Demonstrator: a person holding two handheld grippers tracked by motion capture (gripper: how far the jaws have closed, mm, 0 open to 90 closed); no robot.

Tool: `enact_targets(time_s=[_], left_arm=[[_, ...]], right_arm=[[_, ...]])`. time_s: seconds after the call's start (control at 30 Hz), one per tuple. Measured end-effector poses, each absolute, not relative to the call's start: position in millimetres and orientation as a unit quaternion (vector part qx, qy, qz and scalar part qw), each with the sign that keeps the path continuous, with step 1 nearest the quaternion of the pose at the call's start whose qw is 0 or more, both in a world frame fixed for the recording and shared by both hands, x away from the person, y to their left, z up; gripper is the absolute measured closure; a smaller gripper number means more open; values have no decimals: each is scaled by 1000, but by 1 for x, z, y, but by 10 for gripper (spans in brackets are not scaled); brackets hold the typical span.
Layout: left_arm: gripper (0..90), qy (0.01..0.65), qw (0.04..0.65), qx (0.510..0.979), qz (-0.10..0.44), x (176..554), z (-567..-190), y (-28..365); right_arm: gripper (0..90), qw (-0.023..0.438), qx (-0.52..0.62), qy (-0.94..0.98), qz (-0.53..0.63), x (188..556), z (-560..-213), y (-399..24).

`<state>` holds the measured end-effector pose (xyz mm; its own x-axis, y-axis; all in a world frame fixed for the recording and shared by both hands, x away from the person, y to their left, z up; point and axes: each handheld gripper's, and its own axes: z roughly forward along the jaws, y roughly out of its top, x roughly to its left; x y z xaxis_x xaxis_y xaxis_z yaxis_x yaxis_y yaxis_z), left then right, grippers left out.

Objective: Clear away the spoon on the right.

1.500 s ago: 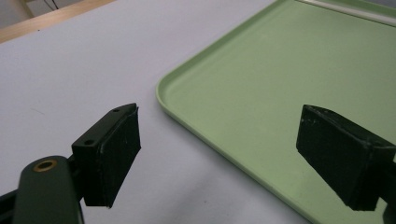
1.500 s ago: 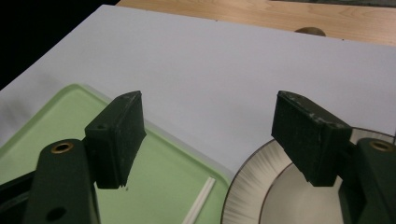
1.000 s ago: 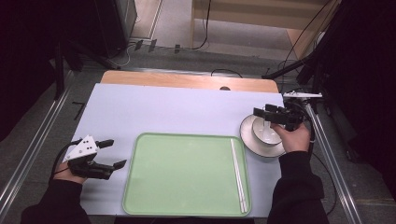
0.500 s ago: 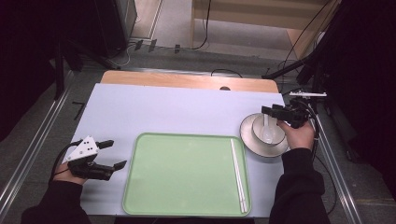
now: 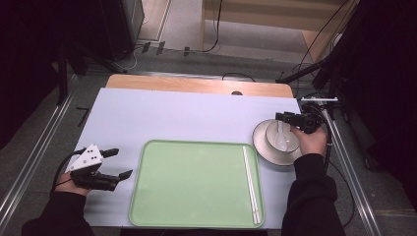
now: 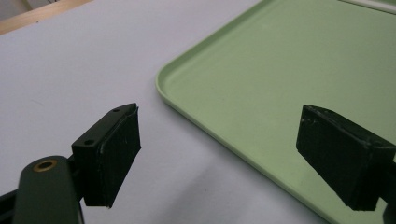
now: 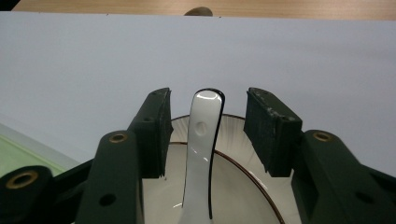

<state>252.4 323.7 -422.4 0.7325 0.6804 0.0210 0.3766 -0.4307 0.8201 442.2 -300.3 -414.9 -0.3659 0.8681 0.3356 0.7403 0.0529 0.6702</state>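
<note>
A white spoon (image 7: pixel 201 154) lies in a white bowl (image 5: pixel 290 143) that stands on a ribbed plate (image 5: pixel 261 147) at the table's right. Its handle tip rises between the jaws of my right gripper (image 7: pixel 208 107). Those jaws have just been closing, and a gap still shows on each side of the handle. In the high view the right gripper (image 5: pixel 279 117) hangs over the bowl's far rim. My left gripper (image 5: pixel 122 162) rests wide open and empty at the near left, beside the green tray (image 5: pixel 196 182).
A pair of white chopsticks (image 5: pixel 251 182) lies along the tray's right side. The tray's rounded corner (image 6: pixel 161 81) sits between the left jaws, farther off. A wooden strip (image 5: pixel 196 84) borders the pale mat at the back, with metal rails on both sides.
The right gripper has sunk toward the bowl's far rim and its jaws have narrowed around the spoon handle. The left gripper has stayed put.
</note>
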Motion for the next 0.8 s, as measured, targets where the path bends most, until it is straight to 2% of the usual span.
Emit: enact_targets(time_s=[0.8], left_arm=[[135, 322, 429, 824, 181, 248, -422, 327]], right_arm=[[721, 57, 567, 718, 401, 448, -421, -301]])
